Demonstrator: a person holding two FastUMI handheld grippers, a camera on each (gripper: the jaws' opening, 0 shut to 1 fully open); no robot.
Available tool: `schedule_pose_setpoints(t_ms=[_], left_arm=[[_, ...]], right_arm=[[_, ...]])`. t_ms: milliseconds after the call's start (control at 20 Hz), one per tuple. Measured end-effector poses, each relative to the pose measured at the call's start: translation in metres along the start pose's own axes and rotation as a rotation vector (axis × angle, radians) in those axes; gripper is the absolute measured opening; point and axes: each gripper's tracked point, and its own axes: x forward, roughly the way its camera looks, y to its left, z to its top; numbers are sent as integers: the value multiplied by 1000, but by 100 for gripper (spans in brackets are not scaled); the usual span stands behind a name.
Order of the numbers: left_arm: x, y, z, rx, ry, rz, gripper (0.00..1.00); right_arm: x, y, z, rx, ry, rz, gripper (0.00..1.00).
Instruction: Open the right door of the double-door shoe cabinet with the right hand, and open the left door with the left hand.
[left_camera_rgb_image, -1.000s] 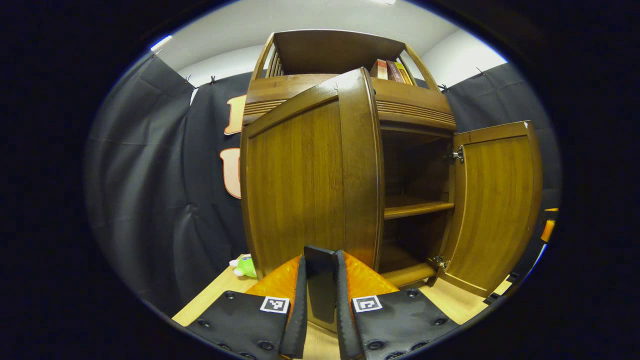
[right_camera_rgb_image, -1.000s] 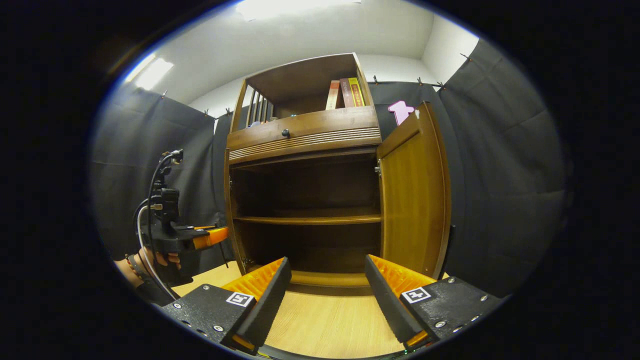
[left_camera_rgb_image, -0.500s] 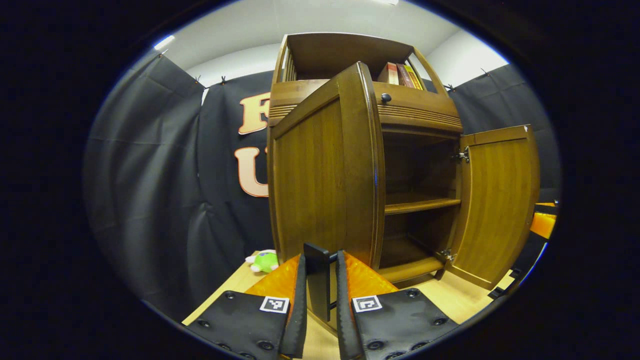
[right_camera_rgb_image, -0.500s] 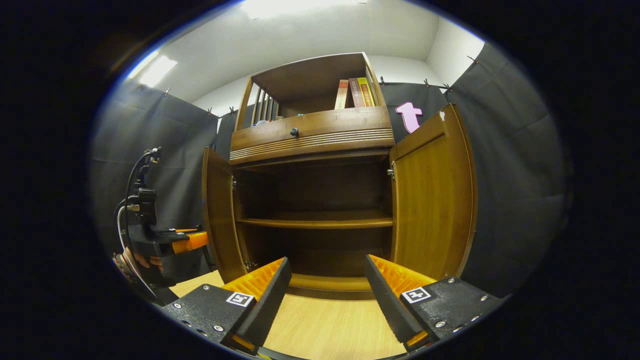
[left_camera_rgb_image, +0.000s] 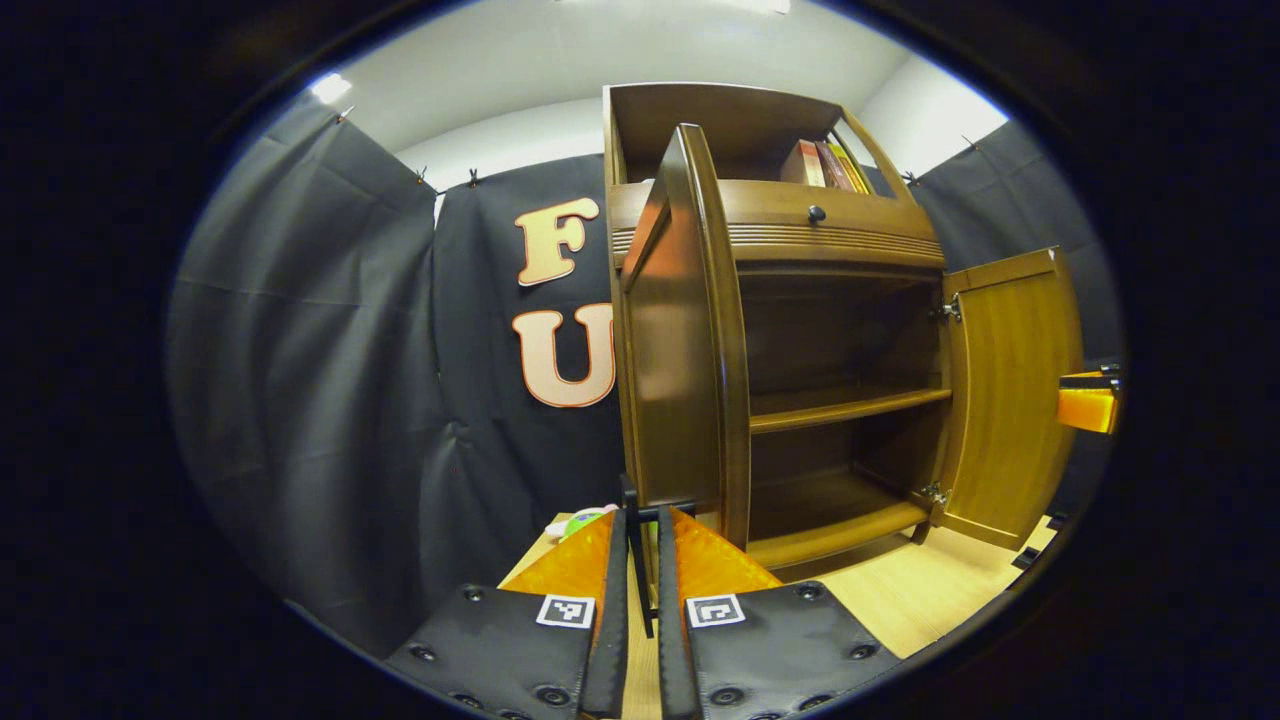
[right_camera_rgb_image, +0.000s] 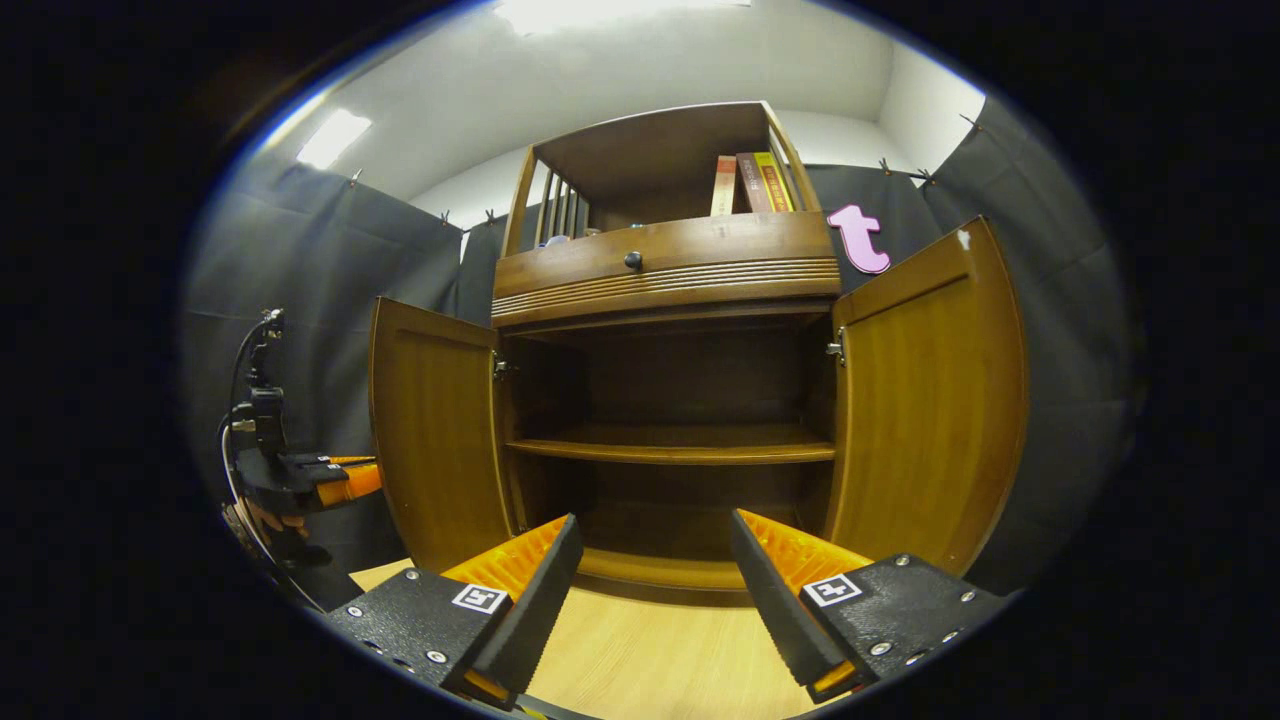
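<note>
Starting far left in the right gripper view, the left hand-held gripper (right_camera_rgb_image: 345, 480) sits just outside the left door (right_camera_rgb_image: 432, 430), with a hand (right_camera_rgb_image: 262, 520) under it. In its own view that gripper (left_camera_rgb_image: 640, 590) is pinched nearly closed on a thin dark handle (left_camera_rgb_image: 634, 540) at the door's lower edge, both fingers (left_camera_rgb_image: 612, 620) hugging it. The left door (left_camera_rgb_image: 680, 350) is swung way out, seen almost edge-on right above the fingers. A little green plush toy (left_camera_rgb_image: 575, 520) lies on the surface behind it.

Moving right, the shoe cabinet (right_camera_rgb_image: 665, 270) stands open with a bare shelf (right_camera_rgb_image: 670, 448) inside and books (right_camera_rgb_image: 750, 183) up top. The right hand-held gripper (right_camera_rgb_image: 655, 590) hangs in front of the middle, spread wide, holding nothing, well back from the cabinet over the wooden surface (right_camera_rgb_image: 650, 660). The right door (right_camera_rgb_image: 930, 400) is swung open at the far right, clear of its fingers.
</note>
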Motion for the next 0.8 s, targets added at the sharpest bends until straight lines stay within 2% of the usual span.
schedule_pose_setpoints(t_ms=[100,150,200,250,300,350,400,600,800], left_arm=[[0,19,-1,12,-4,9,19],[2,25,-2,8,-8,4,11],[3,31,-2,-5,-11,-11,14],[5,36,-7,-11,-11,-24,8],[7,43,-9,-4,-11,-31,7],[8,52,-10,15,-17,-31,20],[10,60,-9,39,-21,-25,13],[16,78,-11,14,-24,-71,13],[14,79,-13,48,-48,-141,13]], right_arm=[[1,9,0,-8,0,5,100],[2,14,-1,-10,3,5,100],[3,17,-2,-9,6,3,100],[3,20,-4,-8,9,0,100],[3,24,-5,-9,12,-3,100],[3,27,-5,-11,12,-9,100],[4,30,-5,-14,11,-15,100],[6,46,-7,-5,1,-30,100],[5,60,-11,-1,0,-32,100]])
